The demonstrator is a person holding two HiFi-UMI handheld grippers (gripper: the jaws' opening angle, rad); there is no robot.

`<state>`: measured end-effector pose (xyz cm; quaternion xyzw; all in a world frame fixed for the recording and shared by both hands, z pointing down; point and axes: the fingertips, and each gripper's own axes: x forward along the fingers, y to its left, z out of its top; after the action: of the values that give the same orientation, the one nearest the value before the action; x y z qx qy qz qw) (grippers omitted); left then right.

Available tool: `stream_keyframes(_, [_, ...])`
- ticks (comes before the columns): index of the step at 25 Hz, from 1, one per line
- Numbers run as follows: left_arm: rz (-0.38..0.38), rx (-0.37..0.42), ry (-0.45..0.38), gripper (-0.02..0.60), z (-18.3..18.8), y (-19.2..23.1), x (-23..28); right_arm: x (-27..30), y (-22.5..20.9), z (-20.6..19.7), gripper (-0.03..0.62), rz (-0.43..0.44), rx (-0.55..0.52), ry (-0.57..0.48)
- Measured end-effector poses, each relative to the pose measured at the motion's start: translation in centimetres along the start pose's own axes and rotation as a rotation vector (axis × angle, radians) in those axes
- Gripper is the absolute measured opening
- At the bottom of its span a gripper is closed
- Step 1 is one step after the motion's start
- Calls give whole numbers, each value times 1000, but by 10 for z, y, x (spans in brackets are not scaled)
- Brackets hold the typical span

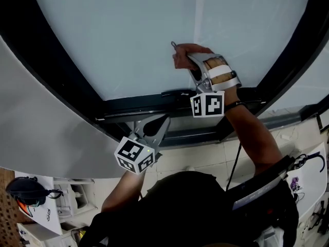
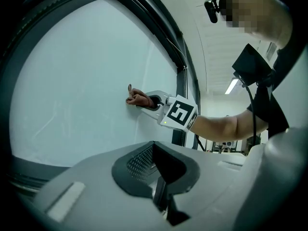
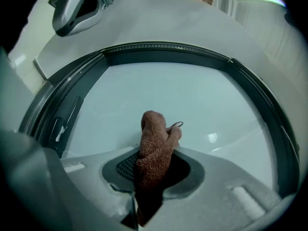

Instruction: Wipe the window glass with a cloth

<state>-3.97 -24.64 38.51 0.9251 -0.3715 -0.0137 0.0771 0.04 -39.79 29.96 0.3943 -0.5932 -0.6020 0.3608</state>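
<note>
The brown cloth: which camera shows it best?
The right gripper view. There the cloth fills the middle, clamped in the jaws of the right gripper, its weave plain, its tip toward the window glass. The head view shows a small bunch against the glass; the left gripper view shows it far off and tiny.

1. The reddish-brown towelling cloth (image 3: 154,134) is showing a rough, looped, matt pile.
2. The pale, smooth window glass (image 3: 202,95) is catching small glossy highlights.
3. The dark window frame (image 3: 166,52) is looking matt, perhaps painted metal.
4. The light-grey plastic right gripper (image 3: 155,170) is looking matt, its dark pads (image 3: 126,165) finely gridded.
</note>
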Motion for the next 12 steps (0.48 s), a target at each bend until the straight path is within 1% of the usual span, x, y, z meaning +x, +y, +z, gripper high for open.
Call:
stream_keyframes(7, [-16, 7, 13, 16, -1, -5, 6, -2, 33, -2, 83, 61, 0, -6])
stream_keyframes(10, [-22, 10, 15, 16, -2, -8, 8, -2, 38, -1, 83, 70, 8, -9])
stream_keyframes(12, [-24, 13, 12, 17, -1, -10, 9, -2, 38, 0, 83, 92, 17, -14])
